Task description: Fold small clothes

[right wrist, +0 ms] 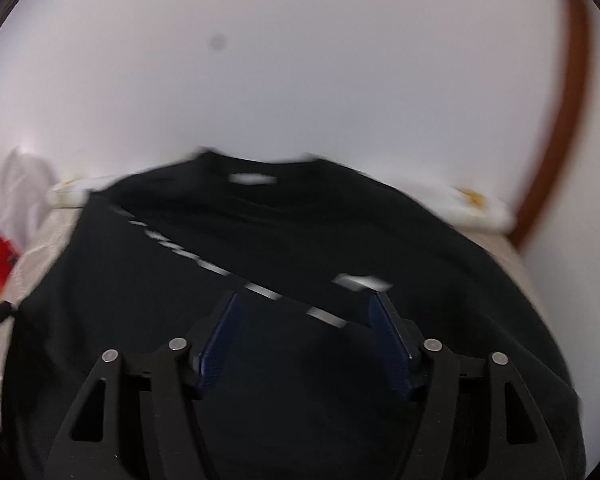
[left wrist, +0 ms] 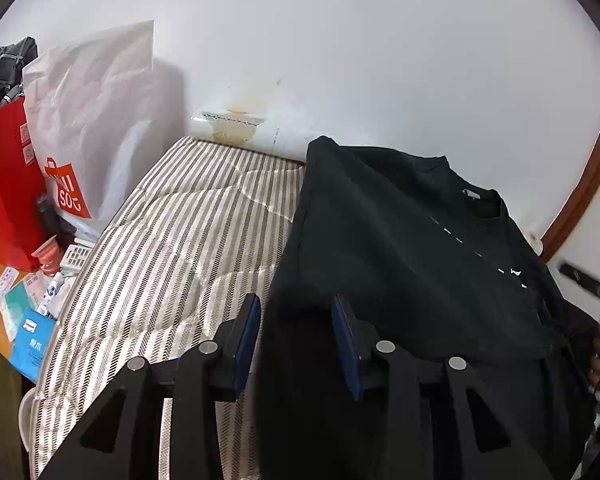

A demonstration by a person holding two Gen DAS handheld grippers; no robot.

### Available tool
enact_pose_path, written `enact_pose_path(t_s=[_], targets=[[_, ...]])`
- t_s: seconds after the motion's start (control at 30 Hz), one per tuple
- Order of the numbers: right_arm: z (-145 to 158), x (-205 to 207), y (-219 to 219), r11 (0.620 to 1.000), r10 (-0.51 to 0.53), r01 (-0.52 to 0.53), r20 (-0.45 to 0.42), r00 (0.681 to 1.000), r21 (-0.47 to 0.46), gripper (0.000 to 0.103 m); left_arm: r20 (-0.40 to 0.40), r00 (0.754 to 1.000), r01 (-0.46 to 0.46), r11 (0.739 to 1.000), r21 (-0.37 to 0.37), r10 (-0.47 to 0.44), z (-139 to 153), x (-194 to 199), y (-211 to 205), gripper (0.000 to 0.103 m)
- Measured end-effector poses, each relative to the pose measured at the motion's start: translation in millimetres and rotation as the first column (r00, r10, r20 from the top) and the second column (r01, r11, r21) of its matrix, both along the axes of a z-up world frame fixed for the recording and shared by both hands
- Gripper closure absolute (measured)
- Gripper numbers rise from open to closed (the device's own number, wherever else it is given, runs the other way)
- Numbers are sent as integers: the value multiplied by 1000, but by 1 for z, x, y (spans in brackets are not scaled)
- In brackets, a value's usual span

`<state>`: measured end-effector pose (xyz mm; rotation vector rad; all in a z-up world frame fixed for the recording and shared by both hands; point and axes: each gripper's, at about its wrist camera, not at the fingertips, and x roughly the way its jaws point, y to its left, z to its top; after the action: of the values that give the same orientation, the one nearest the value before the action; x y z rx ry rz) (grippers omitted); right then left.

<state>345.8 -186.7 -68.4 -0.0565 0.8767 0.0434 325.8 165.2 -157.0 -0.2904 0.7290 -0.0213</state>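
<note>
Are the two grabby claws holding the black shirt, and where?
Neither holds it. The left gripper and the right gripper both stand open above the black T-shirt, nothing pinched between their pads.

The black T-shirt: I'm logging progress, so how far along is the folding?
Done: the black T-shirt lies on the striped mattress, collar toward the wall. In hand: nothing; the left gripper and right gripper hover open. Left: apparently every fold.

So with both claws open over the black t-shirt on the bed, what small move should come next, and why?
Probably lower the left claw and close it on the near left edge of the black t-shirt. Its jaws stand open astride that edge, over the striped mattress, holding nothing. The right claw is also open above the shirt's middle; its view is blurred.
</note>
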Motion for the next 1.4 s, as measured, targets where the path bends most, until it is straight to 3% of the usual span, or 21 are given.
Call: enact_pose_path(t_s=[0.07,0.17,0.33,0.47,0.5,0.53,0.6,0.63,0.73,0.8,0.87,0.97,1.07,1.17,1.3,1.4], targets=[[-6,-18,-38,995,-96,96,-13,995,21,37,-12,1000,2,1000,-1,-2,-6,4,-2,63],[-19,-29,-69,990,-110,115,-71,991,76,37,-83,997,2,999,39,1,-19,14,-8,63],[-50,-29,-78,991,-132,133,-107,985,2,37,-118,993,3,998,66,5,-26,18,-11,62],[-74,-15,-85,987,-147,154,-138,979,45,38,-121,993,8,998,70,1,-26,18,-12,60],[-79,-9,-85,985,-148,160,-158,976,62,45,-120,993,9,998,69,0,-26,18,-11,60],[-87,-4,-88,983,-153,169,-186,971,77,66,-120,993,9,998,68,-1,-26,18,-11,60],[-91,0,-88,981,-133,156,-184,974,116,82,-120,993,12,998,66,-4,-27,18,-11,59],[-89,0,-87,984,-122,141,-162,979,110,95,-120,993,13,998,66,-5,-27,18,-10,59],[-75,-5,-92,983,-114,123,-68,991,135,96,-119,993,15,998,62,-8,-27,19,-10,58],[-67,-6,-100,976,-137,141,-38,990,163,96,-118,993,16,998,58,-9,-27,19,-10,58],[-70,-3,-102,977,-160,164,-42,986,135,96,-117,993,17,998,56,-10,-27,19,-10,57],[-89,3,-103,978,-170,185,-139,976,99,91,-117,993,17,998,56,-11,-27,19,-10,57],[-86,-4,-105,973,-185,203,-158,970,109,84,-118,993,18,998,59,-11,-27,19,-10,56],[-68,-24,-107,975,-186,199,-129,974,95,71,-120,993,18,998,65,-10,-27,19,-11,53],[-35,-66,-124,972,-229,232,-69,971,41,42,-124,992,19,997,75,-9,-26,18,-12,48],[-17,-105,-163,953,-302,303,-37,952,13,41,-124,992,15,997,73,-6,-26,18,-10,44]])
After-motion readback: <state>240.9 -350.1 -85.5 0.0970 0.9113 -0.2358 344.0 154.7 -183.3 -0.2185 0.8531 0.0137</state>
